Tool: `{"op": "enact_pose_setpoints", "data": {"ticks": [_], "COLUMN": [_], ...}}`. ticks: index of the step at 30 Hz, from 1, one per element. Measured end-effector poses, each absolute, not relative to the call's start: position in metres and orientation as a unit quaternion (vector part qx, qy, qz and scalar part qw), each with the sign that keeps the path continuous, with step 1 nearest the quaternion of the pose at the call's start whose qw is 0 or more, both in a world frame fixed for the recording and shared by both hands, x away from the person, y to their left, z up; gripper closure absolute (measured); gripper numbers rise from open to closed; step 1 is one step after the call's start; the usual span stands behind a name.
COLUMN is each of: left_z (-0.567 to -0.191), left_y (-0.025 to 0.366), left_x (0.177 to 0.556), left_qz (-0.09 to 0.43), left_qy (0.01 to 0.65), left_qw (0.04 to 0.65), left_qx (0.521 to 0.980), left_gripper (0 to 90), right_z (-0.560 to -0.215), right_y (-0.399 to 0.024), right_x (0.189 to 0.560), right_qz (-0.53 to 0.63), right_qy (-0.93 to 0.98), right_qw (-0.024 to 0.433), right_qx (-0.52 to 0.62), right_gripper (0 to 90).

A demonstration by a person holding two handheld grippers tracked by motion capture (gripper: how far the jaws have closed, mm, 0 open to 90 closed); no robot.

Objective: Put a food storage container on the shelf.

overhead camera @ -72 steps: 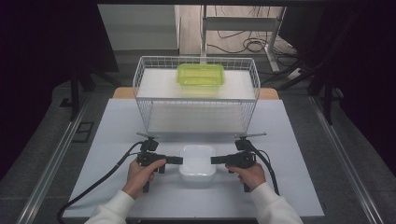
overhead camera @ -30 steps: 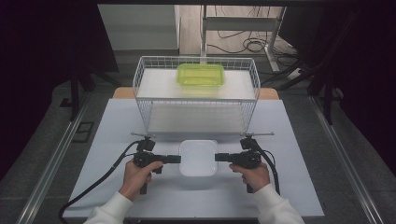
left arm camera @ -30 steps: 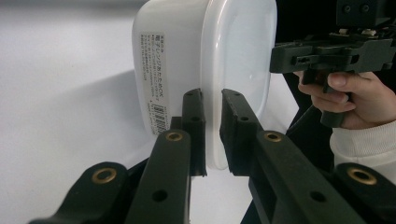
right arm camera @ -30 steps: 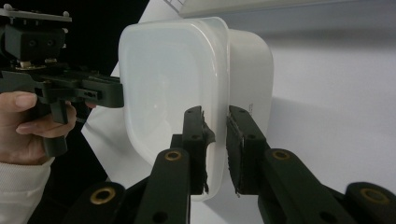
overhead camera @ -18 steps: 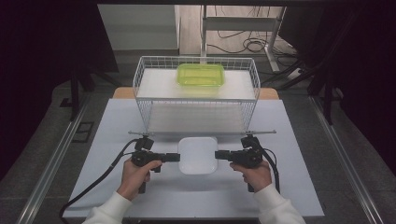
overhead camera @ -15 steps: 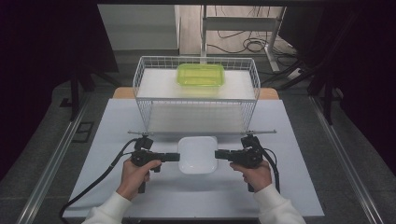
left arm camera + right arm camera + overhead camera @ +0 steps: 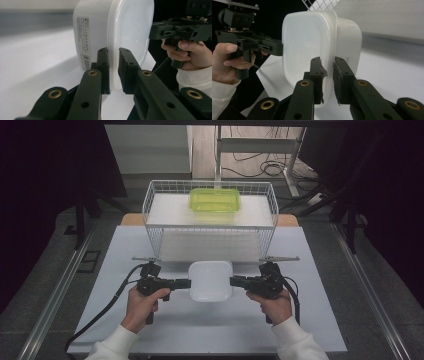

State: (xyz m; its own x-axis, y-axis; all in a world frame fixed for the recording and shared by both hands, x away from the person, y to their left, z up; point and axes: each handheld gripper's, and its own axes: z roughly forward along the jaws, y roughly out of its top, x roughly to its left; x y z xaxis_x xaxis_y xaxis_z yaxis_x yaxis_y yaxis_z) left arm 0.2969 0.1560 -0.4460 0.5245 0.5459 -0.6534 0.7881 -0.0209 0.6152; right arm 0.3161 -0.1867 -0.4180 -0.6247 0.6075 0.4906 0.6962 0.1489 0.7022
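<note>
White table (image 7: 150, 330) spans the high view, the person's forearms coming in from its near edge. At the far side stands a white wire basket (image 7: 155, 222) — a yellow-green lidded box (image 7: 215, 200) rests on its upper level, toward the back. In front of the basket, at the middle of the table, a white plastic container (image 7: 211, 281) with rounded corners is gripped from both sides. Left gripper (image 7: 186, 283) has its jaws narrowed onto the container's left rim — in the left gripper view (image 7: 113, 72) the rim sits clamped between the two black jaws, a printed label (image 7: 83, 45) showing on the container's side wall. Right gripper (image 7: 234, 281) is closed likewise on the opposite rim, seen pinched in the right gripper view (image 7: 327, 80).
</note>
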Motion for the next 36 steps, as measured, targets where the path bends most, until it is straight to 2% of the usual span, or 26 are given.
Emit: {"op": "enact_pose_setpoints", "data": {"ticks": [13, 21, 36], "left_z": [-0.428, -0.413, -0.380], "left_y": [0.157, 0.161, 0.165], "left_x": [0.295, 0.294, 0.305], "left_qz": [-0.089, -0.071, -0.051], "left_qy": [0.463, 0.457, 0.442], "left_qw": [0.521, 0.528, 0.544], "left_qx": [0.711, 0.712, 0.712], "left_gripper": [79.2, 78.2, 78.1], "right_z": [-0.402, -0.380, -0.349], "right_y": [-0.183, -0.178, -0.175], "right_x": [0.313, 0.305, 0.314], "right_qz": [-0.501, -0.516, -0.530], "right_qy": [-0.763, -0.767, -0.767], "right_qw": [0.018, -0.010, -0.028], "right_qx": [-0.408, -0.381, -0.359], "right_gripper": [77.6, 77.6, 77.7]}}
